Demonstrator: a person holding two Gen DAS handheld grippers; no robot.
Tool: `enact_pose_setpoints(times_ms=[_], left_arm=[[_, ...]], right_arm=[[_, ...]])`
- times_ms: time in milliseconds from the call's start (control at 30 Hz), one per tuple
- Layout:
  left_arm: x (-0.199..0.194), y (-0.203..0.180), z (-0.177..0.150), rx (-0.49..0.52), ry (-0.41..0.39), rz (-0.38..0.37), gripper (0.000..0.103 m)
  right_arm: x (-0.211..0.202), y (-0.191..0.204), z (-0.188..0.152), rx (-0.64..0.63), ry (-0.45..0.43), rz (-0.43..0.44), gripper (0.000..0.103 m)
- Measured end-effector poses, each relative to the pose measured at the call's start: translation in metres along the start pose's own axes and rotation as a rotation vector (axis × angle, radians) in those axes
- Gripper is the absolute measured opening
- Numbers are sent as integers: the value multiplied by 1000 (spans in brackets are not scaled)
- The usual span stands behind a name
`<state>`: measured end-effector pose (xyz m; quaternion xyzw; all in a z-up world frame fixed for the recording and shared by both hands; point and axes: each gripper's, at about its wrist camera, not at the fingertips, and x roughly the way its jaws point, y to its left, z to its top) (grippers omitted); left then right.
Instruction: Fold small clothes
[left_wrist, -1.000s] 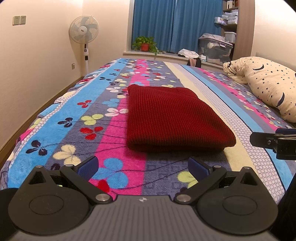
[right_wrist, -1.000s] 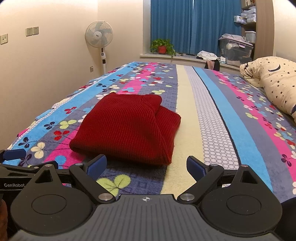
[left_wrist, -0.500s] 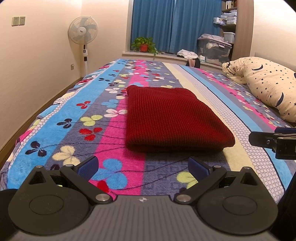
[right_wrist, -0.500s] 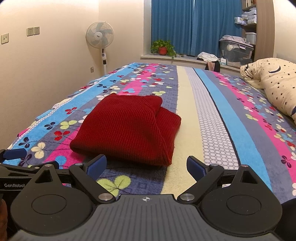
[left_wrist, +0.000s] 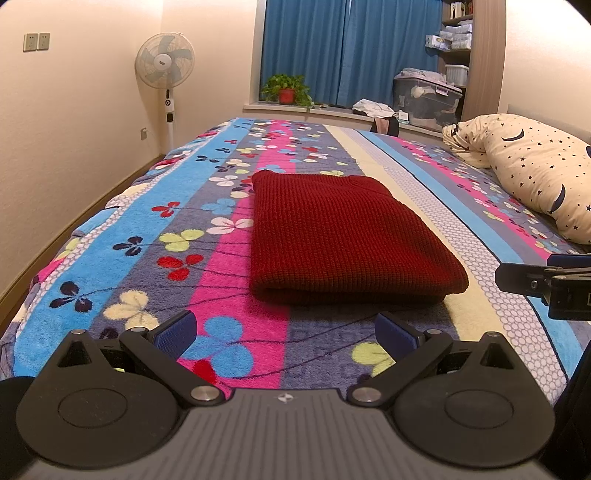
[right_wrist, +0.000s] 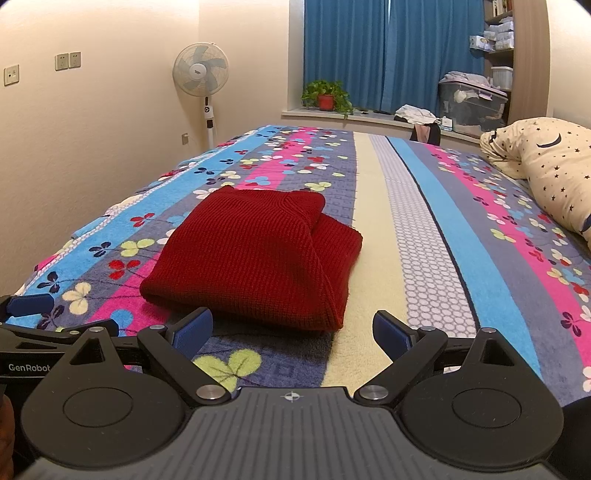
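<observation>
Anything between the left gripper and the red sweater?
Nothing: only bare floral blanket separates the open left gripper from the folded red sweater, clearest in the left wrist view.

You have the floral striped blanket (left_wrist: 192, 236) spread across the bed as your landmark. A star-printed pillow (left_wrist: 535, 173) lies on its right side. Beyond its far end stand a pedestal fan (left_wrist: 165, 66) at the left, a potted plant (left_wrist: 286, 92) on the sill, blue curtains (left_wrist: 351, 51) behind, and a storage bin (left_wrist: 424, 99).
</observation>
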<state>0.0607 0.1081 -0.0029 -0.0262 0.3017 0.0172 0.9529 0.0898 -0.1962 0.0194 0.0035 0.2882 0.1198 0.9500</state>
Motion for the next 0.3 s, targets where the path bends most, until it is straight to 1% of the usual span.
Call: enact_pose_setpoints(times_ms=[300], left_arm=[[1, -3, 2, 6, -3, -3, 103]], right_arm=[[0, 1, 0, 0, 0, -1, 94]])
